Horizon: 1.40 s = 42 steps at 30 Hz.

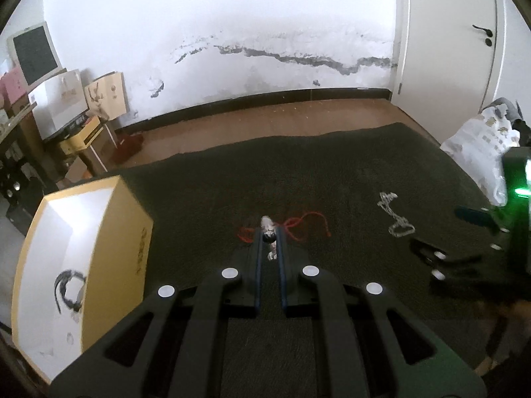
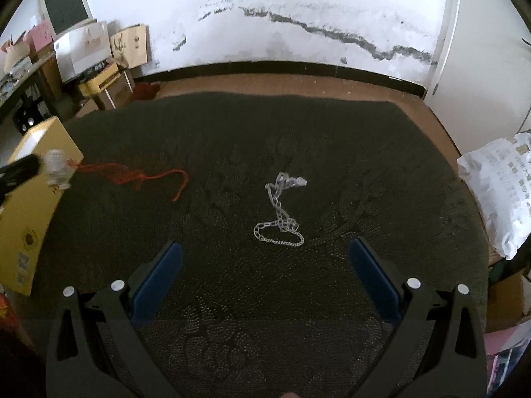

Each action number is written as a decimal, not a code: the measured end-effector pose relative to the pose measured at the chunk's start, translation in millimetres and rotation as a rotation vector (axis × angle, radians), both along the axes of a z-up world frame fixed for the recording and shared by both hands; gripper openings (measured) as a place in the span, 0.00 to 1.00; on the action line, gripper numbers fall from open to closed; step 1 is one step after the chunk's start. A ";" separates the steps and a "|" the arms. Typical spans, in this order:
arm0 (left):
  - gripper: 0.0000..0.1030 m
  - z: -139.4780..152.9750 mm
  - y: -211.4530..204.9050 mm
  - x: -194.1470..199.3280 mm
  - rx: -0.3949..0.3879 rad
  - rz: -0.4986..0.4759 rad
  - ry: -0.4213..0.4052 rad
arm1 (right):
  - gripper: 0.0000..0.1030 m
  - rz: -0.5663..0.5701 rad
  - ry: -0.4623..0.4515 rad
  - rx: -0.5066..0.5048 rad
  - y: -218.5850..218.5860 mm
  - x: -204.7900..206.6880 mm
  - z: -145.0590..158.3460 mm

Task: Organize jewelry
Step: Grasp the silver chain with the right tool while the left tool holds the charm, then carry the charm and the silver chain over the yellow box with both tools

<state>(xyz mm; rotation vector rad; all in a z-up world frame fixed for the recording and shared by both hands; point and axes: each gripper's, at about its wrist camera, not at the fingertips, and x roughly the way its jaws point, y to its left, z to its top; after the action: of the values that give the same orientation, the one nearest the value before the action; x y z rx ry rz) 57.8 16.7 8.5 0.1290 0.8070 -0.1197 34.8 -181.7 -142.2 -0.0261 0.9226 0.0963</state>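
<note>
My left gripper (image 1: pixel 268 232) is shut on a pale beaded pendant (image 1: pixel 267 224) tied to a red cord (image 1: pixel 308 215). It holds the pendant above the dark green carpet (image 1: pixel 332 172), and the cord's tail trails down onto the pile. The right wrist view shows this pendant (image 2: pixel 56 165) blurred beside the yellow box (image 2: pixel 33 215), with the red cord (image 2: pixel 139 175) stretching to the right. A silver chain (image 2: pixel 278 212) lies in a loose tangle mid-carpet. My right gripper (image 2: pixel 265 243) is open wide just short of the chain, with nothing between its blue pads (image 2: pixel 156 275).
The yellow box (image 1: pixel 109 232) has a white top face with a dark mark on it and stands at the carpet's left edge. A white printed bag (image 2: pixel 497 192) lies at the right edge. Cartons and an old monitor (image 2: pixel 66 6) crowd the far left corner by the wall.
</note>
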 end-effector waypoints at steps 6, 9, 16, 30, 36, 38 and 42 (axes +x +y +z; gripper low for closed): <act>0.08 4.3 16.5 -10.1 -0.037 -0.014 0.013 | 0.95 -0.031 0.080 -0.040 -1.1 22.3 -37.6; 0.08 3.0 20.6 -7.7 -0.046 -0.021 0.017 | 0.95 -0.060 0.110 -0.051 -3.7 31.1 -51.5; 0.08 14.8 40.9 -8.1 -0.077 -0.011 -0.004 | 0.95 -0.090 0.109 -0.022 -8.1 49.2 -65.4; 0.08 30.3 68.0 -7.5 -0.100 0.024 0.008 | 0.06 -0.027 0.075 -0.003 10.8 52.1 -40.8; 0.08 43.7 73.8 -8.2 -0.101 0.037 -0.003 | 0.06 -0.017 -0.011 0.082 11.5 38.9 20.4; 0.08 49.8 76.3 -8.9 -0.105 0.039 -0.008 | 0.06 -0.004 -0.044 0.107 14.2 31.3 47.5; 0.08 70.0 83.9 -9.8 -0.120 0.052 -0.024 | 0.06 0.020 -0.100 0.137 18.2 15.7 94.3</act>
<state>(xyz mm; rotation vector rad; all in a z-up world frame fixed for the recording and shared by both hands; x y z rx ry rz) 48.0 100.6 78.6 -0.0039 0.7768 -0.1174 50.5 -163.5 -47.9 0.0865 0.8146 0.1756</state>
